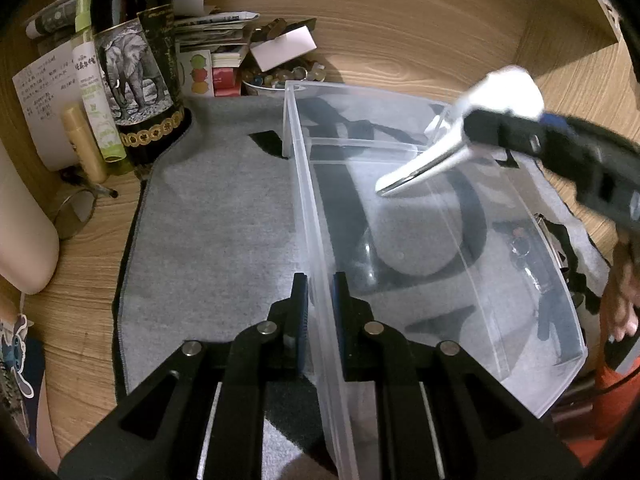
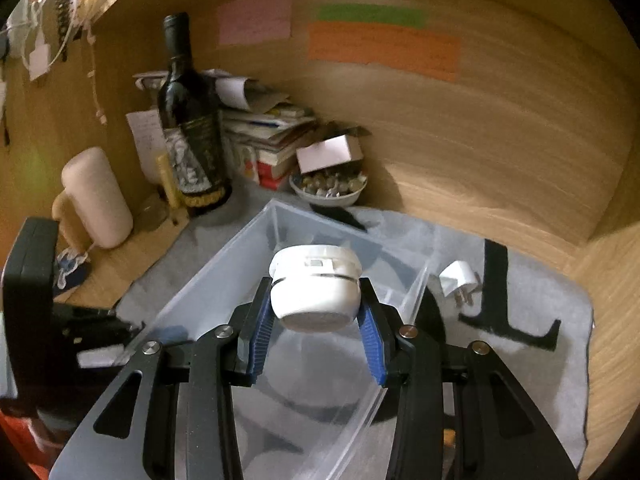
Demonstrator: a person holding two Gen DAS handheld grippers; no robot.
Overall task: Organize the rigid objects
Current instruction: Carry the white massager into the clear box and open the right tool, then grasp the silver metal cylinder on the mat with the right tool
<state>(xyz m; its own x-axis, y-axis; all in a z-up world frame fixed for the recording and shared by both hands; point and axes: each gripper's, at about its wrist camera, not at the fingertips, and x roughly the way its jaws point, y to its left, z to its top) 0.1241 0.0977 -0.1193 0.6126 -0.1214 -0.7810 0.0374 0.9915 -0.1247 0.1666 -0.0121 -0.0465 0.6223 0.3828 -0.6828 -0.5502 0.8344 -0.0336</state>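
Observation:
A clear plastic bin (image 1: 556, 280) with an inner divider stands on a grey felt mat (image 1: 208, 224). My left gripper (image 1: 320, 300) is shut on the bin's near left wall. My right gripper (image 2: 316, 312) is shut on a white round jar (image 2: 314, 292) and holds it over the bin (image 2: 224, 276). In the left wrist view the right gripper (image 1: 504, 128) hangs above the bin's far right part, and a shiny metal piece (image 1: 424, 168) shows below the jar (image 1: 508, 88). A white plug adapter (image 2: 458, 282) lies on the mat right of the bin.
A dark wine bottle (image 1: 136, 64), tubes, papers and a bowl of small items (image 2: 328, 188) crowd the back left corner. A cream cylinder (image 2: 96, 196) stands at the left. Wooden walls close in behind and on the right. Black shapes mark the mat (image 2: 496, 296).

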